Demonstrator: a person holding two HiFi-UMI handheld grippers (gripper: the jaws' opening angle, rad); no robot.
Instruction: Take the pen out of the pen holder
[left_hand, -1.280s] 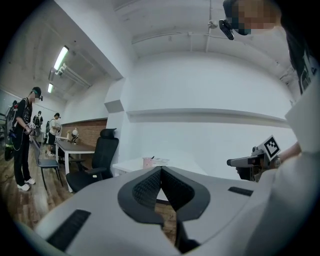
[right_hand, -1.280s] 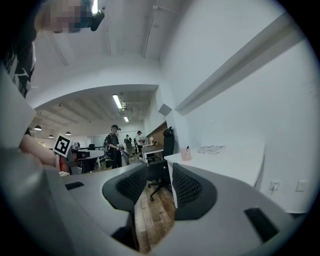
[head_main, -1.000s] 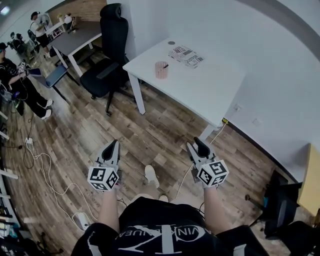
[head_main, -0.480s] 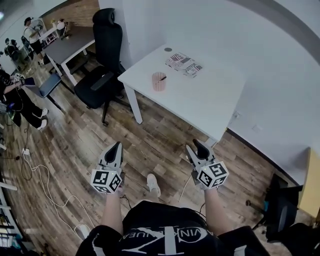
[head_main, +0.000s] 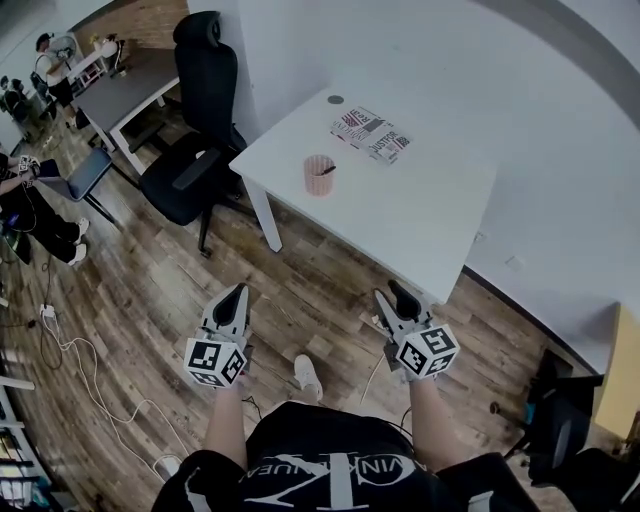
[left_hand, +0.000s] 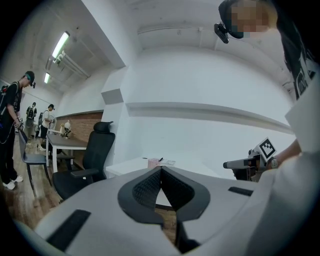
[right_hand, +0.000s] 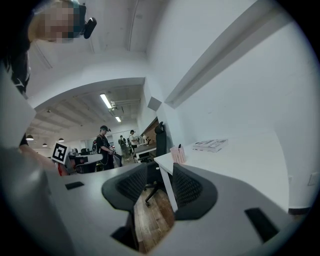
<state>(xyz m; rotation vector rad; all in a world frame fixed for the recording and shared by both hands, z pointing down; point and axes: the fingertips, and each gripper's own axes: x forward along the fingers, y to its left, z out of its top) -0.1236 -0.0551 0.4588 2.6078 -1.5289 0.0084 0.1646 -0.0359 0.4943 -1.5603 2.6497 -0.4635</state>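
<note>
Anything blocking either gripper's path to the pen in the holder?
Nothing visible does. Left gripper and right gripper hang over floor short of the table; the pen in its pen holder stands clear, the chair well aside.

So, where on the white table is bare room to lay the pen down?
The widest bare patch of the white table is its near half, bordered by the pink pen holder, the printed booklet and the near edge. A narrow strip lies between holder and booklet. The far corner by the booklet is most occupied.
</note>
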